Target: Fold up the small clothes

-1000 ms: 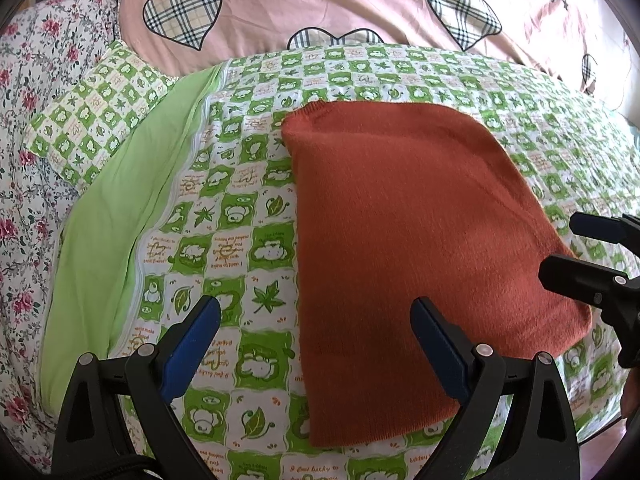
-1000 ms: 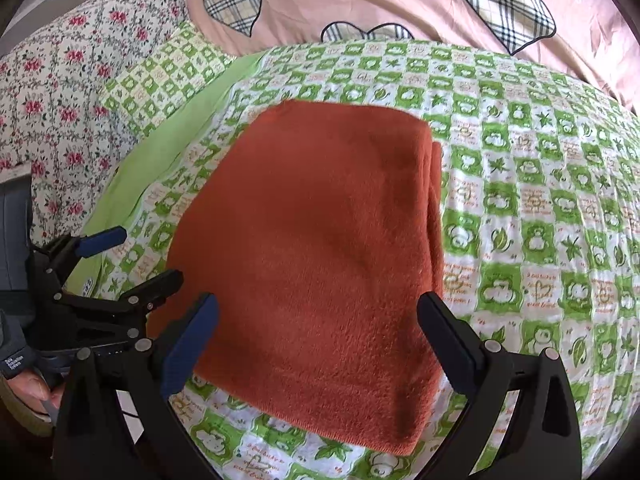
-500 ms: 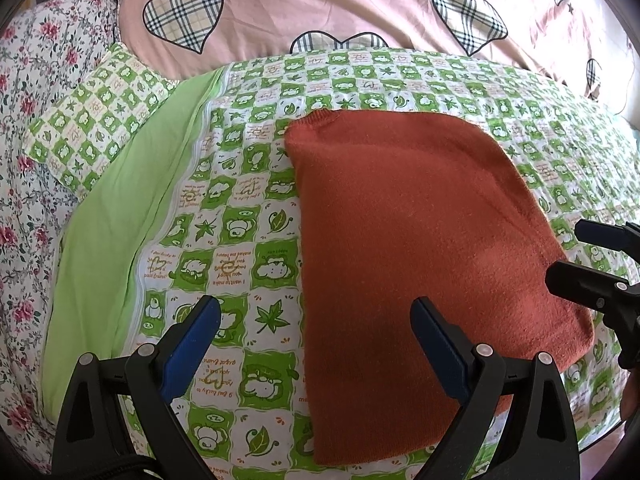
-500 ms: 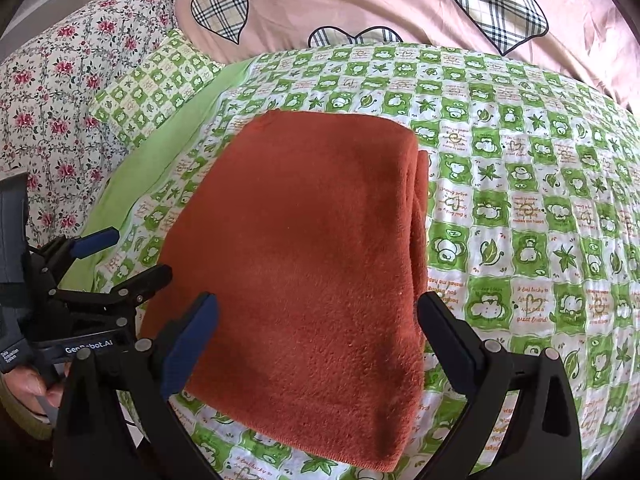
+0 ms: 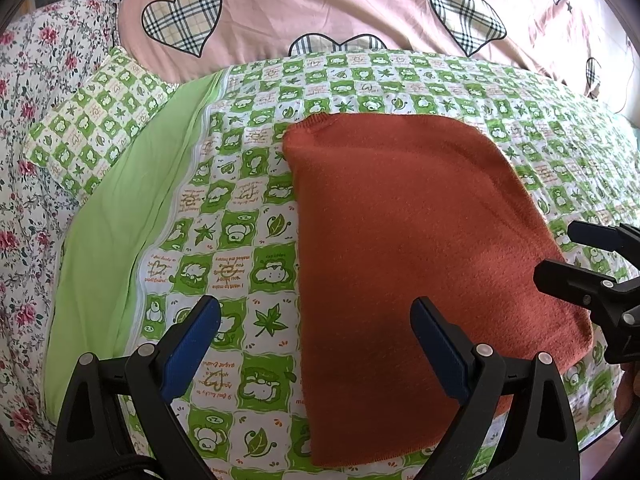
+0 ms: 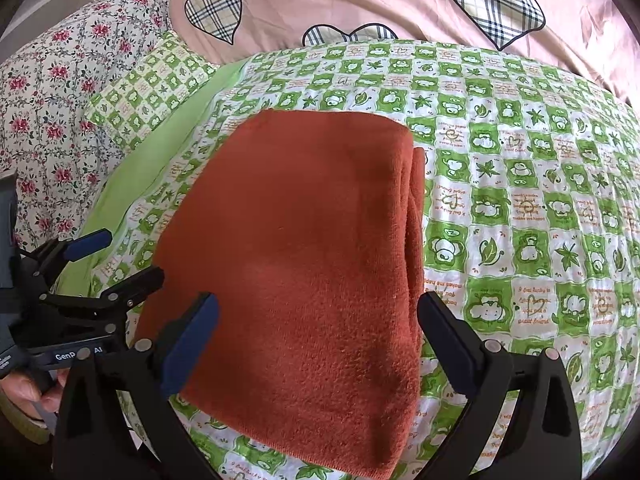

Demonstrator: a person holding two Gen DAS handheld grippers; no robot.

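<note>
A rust-orange knit garment point(image 5: 416, 236) lies folded into a flat rectangle on the green checked bedspread point(image 5: 248, 208). It also shows in the right wrist view point(image 6: 312, 256), with stacked layers along its right edge. My left gripper point(image 5: 316, 332) is open and empty, held above the garment's near left edge. My right gripper point(image 6: 318, 328) is open and empty above the garment's near edge. Each gripper shows in the other's view: the right one point(image 5: 560, 252) at the garment's right corner, the left one point(image 6: 120, 256) at its left side.
A pink quilt with plaid hearts point(image 5: 320, 8) lies across the back. A green checked pillow point(image 5: 96, 120) and a floral sheet point(image 5: 24, 160) are at the left. A plain green strip point(image 5: 120, 216) borders the bedspread on the left.
Both grippers have drawn back and up a little from the garment, so it sits lower and farther in both views. The garment itself has not moved.
</note>
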